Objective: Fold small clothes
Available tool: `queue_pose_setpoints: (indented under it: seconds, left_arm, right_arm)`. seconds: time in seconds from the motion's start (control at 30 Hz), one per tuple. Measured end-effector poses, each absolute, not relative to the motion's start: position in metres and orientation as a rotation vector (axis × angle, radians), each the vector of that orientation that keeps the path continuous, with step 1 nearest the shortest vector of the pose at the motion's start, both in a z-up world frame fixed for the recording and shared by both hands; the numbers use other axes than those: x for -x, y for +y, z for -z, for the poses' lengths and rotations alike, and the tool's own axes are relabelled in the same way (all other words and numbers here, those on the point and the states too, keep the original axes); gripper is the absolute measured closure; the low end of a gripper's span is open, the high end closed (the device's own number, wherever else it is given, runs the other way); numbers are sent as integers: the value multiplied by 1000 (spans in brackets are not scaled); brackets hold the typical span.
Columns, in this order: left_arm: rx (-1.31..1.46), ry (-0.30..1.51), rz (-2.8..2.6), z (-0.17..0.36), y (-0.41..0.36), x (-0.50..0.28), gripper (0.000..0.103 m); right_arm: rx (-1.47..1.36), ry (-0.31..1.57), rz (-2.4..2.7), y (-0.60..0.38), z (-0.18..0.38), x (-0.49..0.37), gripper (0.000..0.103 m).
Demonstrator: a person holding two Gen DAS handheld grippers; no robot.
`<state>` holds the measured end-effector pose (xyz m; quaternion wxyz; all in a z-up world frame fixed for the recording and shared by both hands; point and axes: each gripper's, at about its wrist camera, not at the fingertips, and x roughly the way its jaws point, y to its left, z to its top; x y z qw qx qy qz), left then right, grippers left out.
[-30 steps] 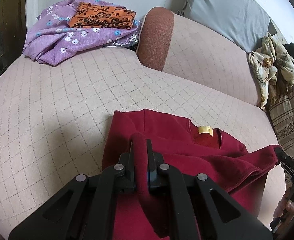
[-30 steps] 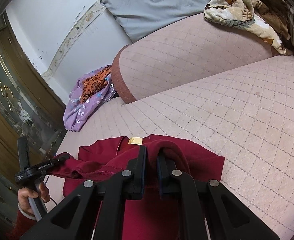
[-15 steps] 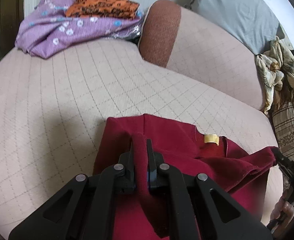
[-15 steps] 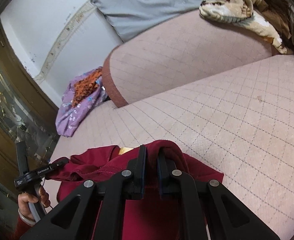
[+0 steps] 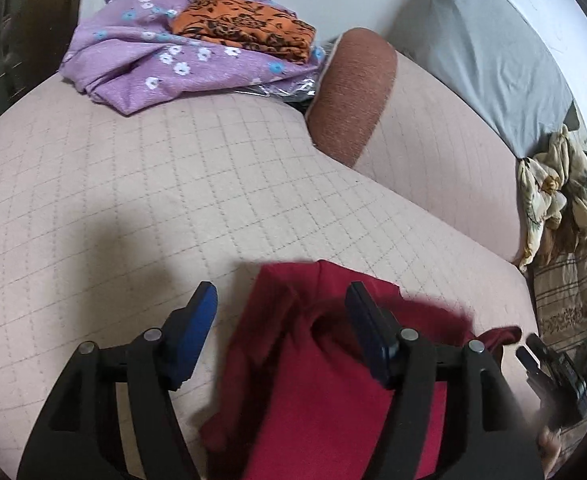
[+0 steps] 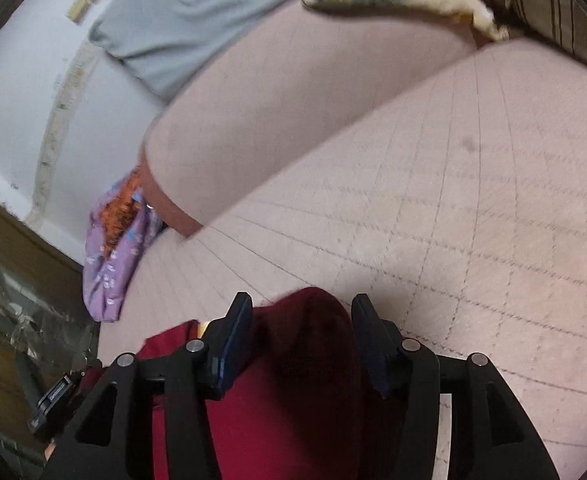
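A dark red garment [image 5: 313, 380] lies bunched on the quilted pink sofa seat [image 5: 133, 208]. My left gripper [image 5: 281, 308] hovers just over it. Its jaws are opening, and a fold of the red cloth sits loose between them without being pinched. In the right wrist view, the red garment [image 6: 305, 340] humps up between the blue pads of my right gripper [image 6: 303, 316]. Those jaws are opening too, and no pad presses on the cloth. The right gripper [image 5: 553, 364] shows at the left view's lower right edge. The left gripper [image 6: 53, 396] shows at the right view's lower left.
A purple flowered cloth [image 5: 153, 68] with a folded orange patterned piece [image 5: 241, 28] lies at the seat's far end. Behind are a rust-ended sofa back [image 5: 353, 92], a grey pillow [image 5: 493, 48], a crumpled cream cloth [image 5: 553, 200] and striped bedding [image 5: 573, 292].
Both grippers were shut on folds of the red garment and have now opened, letting it go. The garment has slumped onto the seat, and both views have shifted and rolled.
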<state>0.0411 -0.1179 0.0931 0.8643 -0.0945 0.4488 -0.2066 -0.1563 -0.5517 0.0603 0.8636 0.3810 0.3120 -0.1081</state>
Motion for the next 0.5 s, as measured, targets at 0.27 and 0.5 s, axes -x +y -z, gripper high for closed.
queue_pose_setpoints:
  seconds: [0.27,0.5]
  left_arm:
    - [135,1014,412,-65,-125,-37,37]
    - [83,1072,428,-50,-125,-25,37]
  right_arm:
    - [-461,812,64,-467,-58,111,51]
    - [-508,902,115,-476,-26,46,52]
